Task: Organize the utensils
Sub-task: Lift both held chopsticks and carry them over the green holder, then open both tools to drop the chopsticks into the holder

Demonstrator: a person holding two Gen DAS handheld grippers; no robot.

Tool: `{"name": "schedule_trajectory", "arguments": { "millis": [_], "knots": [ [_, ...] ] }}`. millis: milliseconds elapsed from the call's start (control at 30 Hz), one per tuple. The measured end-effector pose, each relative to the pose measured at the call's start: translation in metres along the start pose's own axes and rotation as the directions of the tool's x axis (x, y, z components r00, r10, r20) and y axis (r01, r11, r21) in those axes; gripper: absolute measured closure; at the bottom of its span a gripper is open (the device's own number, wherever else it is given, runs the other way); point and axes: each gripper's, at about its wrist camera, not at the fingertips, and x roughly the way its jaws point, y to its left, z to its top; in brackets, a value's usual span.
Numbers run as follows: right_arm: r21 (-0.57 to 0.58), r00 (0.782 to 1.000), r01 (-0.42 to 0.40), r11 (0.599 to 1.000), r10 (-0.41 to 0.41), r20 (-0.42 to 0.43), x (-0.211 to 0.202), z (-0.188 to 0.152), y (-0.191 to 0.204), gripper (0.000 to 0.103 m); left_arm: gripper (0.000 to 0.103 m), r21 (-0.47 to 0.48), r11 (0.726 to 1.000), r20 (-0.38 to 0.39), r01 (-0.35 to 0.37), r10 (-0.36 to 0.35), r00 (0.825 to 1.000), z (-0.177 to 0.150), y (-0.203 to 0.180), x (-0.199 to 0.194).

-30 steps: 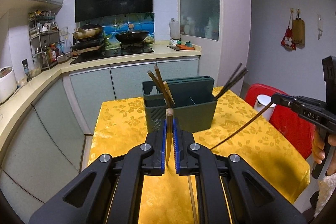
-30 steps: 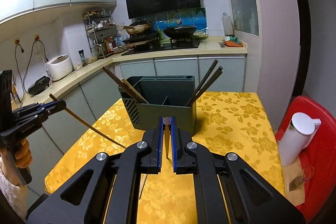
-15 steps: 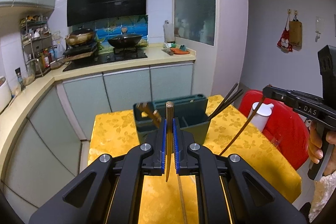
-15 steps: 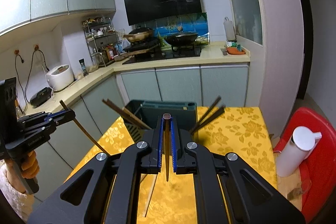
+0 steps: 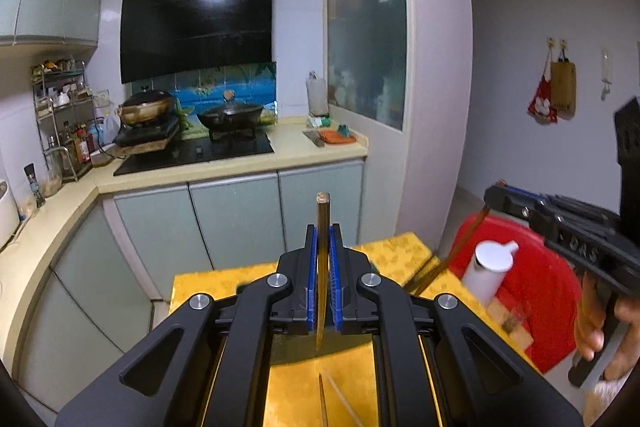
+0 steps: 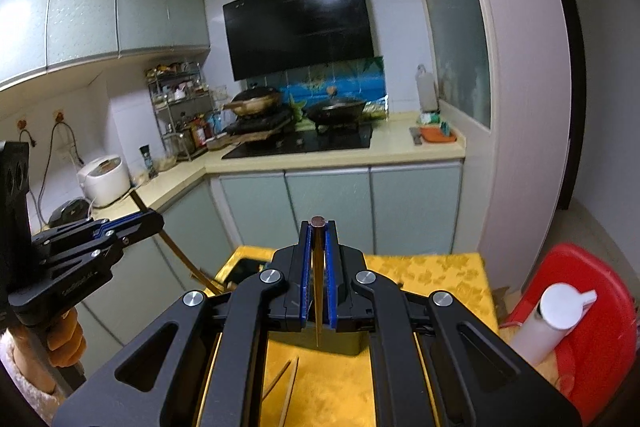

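Observation:
My left gripper (image 5: 323,241) is shut on a brown chopstick (image 5: 322,227), held upright high above the yellow table (image 5: 200,285). My right gripper (image 6: 319,239) is shut on another brown chopstick (image 6: 318,267), also raised. Each gripper shows in the other's view: the right one (image 5: 492,193) at the right, the left one (image 6: 158,217) at the left. The dark green utensil holder (image 6: 248,273) is mostly hidden behind the jaws. Two loose chopsticks (image 6: 286,379) lie on the cloth below, also in the left wrist view (image 5: 324,399).
A red chair (image 6: 600,291) with a white bottle (image 6: 556,319) stands right of the table. A kitchen counter (image 6: 340,155) with stove and pans runs behind. Pale cabinets (image 5: 240,219) stand beyond the table's far edge.
Both grippers have risen with their chopsticks. The utensil holder has dropped low in both views and is now mostly hidden behind the jaws.

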Motion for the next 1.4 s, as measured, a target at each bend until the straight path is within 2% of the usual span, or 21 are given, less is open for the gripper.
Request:
{"name": "schedule_trajectory", "arguments": {
  "millis": [233, 367, 867, 1067, 1200, 1233, 1267, 1300, 1333, 1367, 1400],
  "knots": [
    [-0.032, 0.998, 0.055, 0.998, -0.054, 0.026, 0.019, 0.014, 0.006, 0.096, 0.097, -0.034, 0.999, 0.03, -0.027, 0.028, 0.999, 0.019, 0.0, 0.023],
    [-0.032, 0.998, 0.066, 0.997, -0.066, 0.008, 0.039, 0.011, 0.006, 0.096, 0.097, -0.058, 0.998, 0.037, -0.037, 0.039, 0.999, 0.017, 0.002, 0.041],
    [-0.048, 0.986, 0.097, 0.994, -0.102, -0.128, 0.11, -0.032, 0.012, 0.096, 0.097, -0.084, 0.995, -0.089, -0.06, 0.053, 0.995, -0.04, 0.012, 0.106],
    [-0.057, 0.979, 0.091, 0.994, -0.1, -0.177, 0.127, -0.05, 0.011, 0.096, 0.097, -0.085, 0.994, -0.111, -0.075, 0.065, 0.992, -0.055, 0.017, 0.112],
    [-0.05, 0.98, 0.087, 0.995, -0.094, -0.178, 0.126, -0.052, 0.012, 0.094, 0.096, -0.084, 0.993, -0.1, -0.083, 0.074, 0.992, -0.055, 0.019, 0.106],
    [-0.048, 0.98, 0.088, 0.995, -0.096, -0.177, 0.126, -0.052, 0.012, 0.093, 0.091, -0.085, 0.993, -0.094, -0.085, 0.077, 0.993, -0.053, 0.02, 0.103],
    [-0.047, 0.98, 0.092, 0.995, -0.099, -0.173, 0.125, -0.051, 0.012, 0.087, 0.087, -0.086, 0.993, -0.089, -0.086, 0.078, 0.993, -0.052, 0.021, 0.102],
    [-0.043, 0.98, 0.095, 0.995, -0.101, -0.169, 0.124, -0.05, 0.011, 0.079, 0.072, -0.087, 0.992, -0.084, -0.088, 0.081, 0.993, -0.05, 0.02, 0.1],
    [-0.031, 0.982, 0.103, 0.994, -0.107, -0.153, 0.12, -0.05, 0.01, 0.058, 0.056, -0.089, 0.992, -0.071, -0.093, 0.087, 0.994, -0.049, 0.021, 0.096],
    [-0.016, 0.985, 0.111, 0.994, -0.112, -0.133, 0.116, -0.049, 0.008, 0.045, 0.05, -0.092, 0.991, -0.06, -0.095, 0.09, 0.994, -0.048, 0.021, 0.091],
    [-0.006, 0.986, 0.116, 0.993, -0.116, -0.118, 0.111, -0.049, 0.008, 0.043, 0.046, -0.094, 0.991, -0.055, -0.095, 0.09, 0.994, -0.048, 0.022, 0.089]
  ]
}}
